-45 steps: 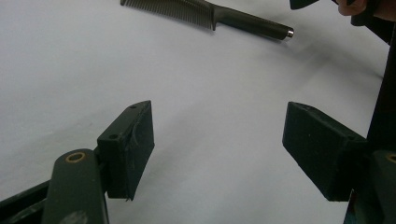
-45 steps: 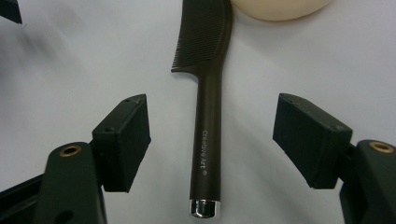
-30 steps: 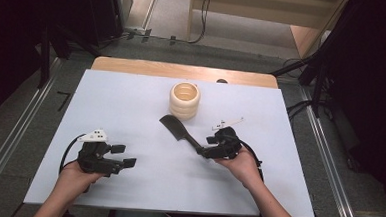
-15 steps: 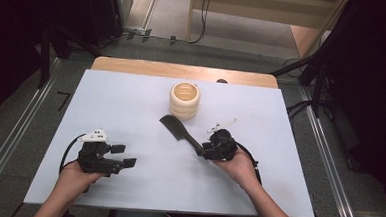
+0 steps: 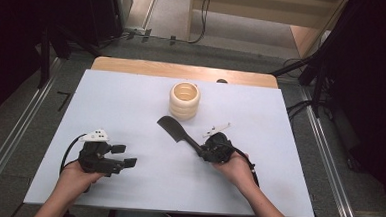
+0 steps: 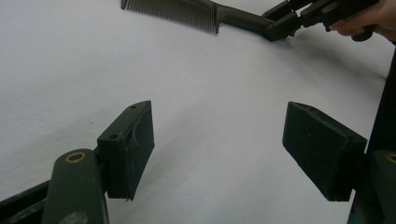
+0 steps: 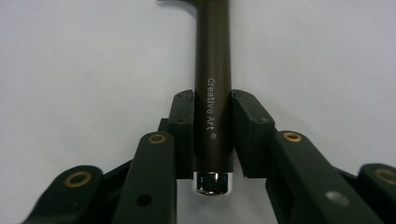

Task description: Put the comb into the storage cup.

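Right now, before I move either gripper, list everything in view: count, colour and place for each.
comb: one, dark brown-black, mid-table in front of the cup, its handle end clamped in the right gripper
cup: one, cream, ribbed, upright, far centre of the table
table: one, white top, with a wooden strip along its far edge
small dark thing: one, on the far edge of the table; too small to tell what it is
left gripper: one, black, near left of the table, jaws apart and holding nothing
right gripper: one, black, near right of centre, jaws closed on the comb handle
hands: two, one on each gripper
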Motion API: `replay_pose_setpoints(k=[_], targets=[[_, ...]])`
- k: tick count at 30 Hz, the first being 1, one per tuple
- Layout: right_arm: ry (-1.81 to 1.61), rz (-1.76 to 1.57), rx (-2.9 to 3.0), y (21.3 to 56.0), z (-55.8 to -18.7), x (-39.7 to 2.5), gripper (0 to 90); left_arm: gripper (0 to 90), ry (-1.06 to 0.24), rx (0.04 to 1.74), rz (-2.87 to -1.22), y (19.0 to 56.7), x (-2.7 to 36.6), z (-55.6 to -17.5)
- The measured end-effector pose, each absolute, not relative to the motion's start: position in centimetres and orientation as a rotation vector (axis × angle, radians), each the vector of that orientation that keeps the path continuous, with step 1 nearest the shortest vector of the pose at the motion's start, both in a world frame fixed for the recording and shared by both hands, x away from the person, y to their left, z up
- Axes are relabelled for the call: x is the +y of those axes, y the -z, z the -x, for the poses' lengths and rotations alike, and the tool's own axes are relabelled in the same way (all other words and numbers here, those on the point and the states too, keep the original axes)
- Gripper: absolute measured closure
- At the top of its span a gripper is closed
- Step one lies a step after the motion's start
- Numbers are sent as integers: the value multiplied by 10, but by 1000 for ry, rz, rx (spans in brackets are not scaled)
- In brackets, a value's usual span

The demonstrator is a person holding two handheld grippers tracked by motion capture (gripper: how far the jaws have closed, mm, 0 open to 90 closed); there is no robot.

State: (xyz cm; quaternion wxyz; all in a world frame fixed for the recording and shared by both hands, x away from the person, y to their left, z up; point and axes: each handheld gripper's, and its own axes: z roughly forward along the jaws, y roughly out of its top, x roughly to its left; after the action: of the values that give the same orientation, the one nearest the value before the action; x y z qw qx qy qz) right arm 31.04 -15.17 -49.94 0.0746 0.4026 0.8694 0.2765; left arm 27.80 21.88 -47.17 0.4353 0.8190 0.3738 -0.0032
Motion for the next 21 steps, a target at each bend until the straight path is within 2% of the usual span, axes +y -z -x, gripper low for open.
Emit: replay_pose_setpoints(k=[21], targets=[[-903,-1243,2618,501,-313,-158,704,257,45,967,-2012,470,220,-280]])
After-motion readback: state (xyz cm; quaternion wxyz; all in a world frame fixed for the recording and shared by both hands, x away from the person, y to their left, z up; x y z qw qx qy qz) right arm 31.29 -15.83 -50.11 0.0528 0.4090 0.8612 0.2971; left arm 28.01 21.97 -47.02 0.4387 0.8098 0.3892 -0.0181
